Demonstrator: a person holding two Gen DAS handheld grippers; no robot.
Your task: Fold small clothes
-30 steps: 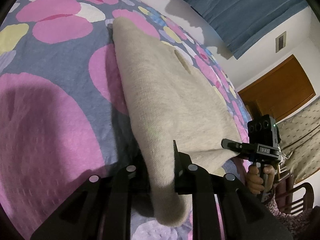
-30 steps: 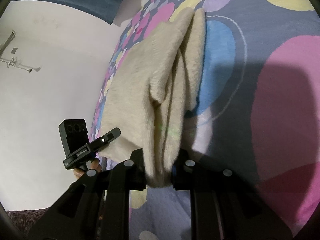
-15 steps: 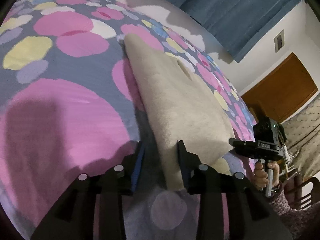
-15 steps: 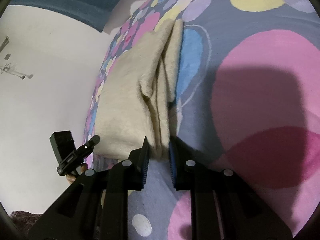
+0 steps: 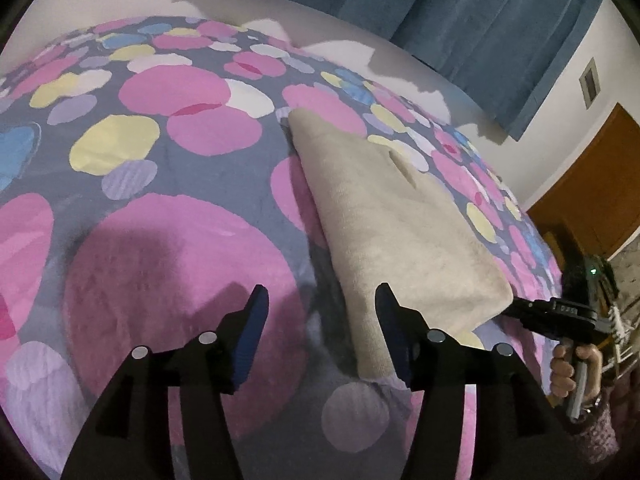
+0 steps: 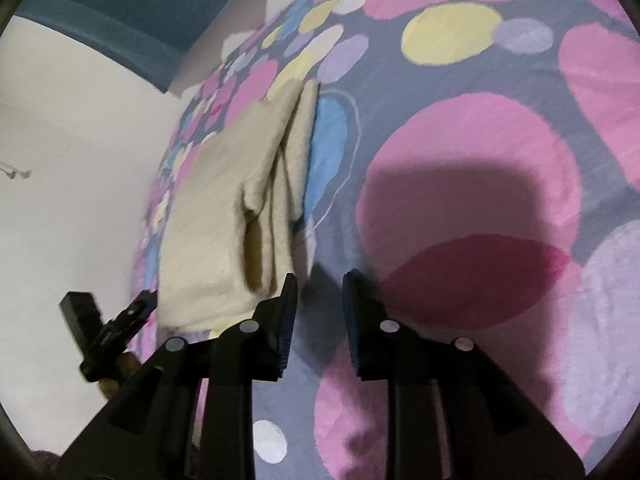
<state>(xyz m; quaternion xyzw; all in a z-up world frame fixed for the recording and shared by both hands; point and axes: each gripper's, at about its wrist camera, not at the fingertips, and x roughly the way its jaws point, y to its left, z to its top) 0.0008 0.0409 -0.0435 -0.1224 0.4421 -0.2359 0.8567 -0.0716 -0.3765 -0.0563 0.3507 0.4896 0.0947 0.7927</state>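
A cream knitted garment [image 5: 384, 220] lies folded flat on the spotted bedspread [image 5: 168, 184]. In the left wrist view my left gripper [image 5: 320, 300] hovers at its near left corner, jaws opening, with only bedspread between the pads; the right finger [image 5: 394, 320] overlaps the cloth's edge. The right wrist view shows the same garment [image 6: 228, 216] with stacked folded layers along its right side. There my right gripper [image 6: 320, 286] sits just right of its near corner, jaws opening, nothing between them. Each view also shows the other gripper, held by a hand.
The bedspread [image 6: 472, 152] with pink, yellow and blue spots fills both views. Blue curtains [image 5: 472, 12] hang behind the bed and a brown wooden door [image 5: 596, 184] stands at the right. A white wall [image 6: 72, 168] borders the bed's left side in the right wrist view.
Both grippers held the garment's near edge a second ago. They have let it go, opened and drawn back and up; the garment now rests flat on the bed.
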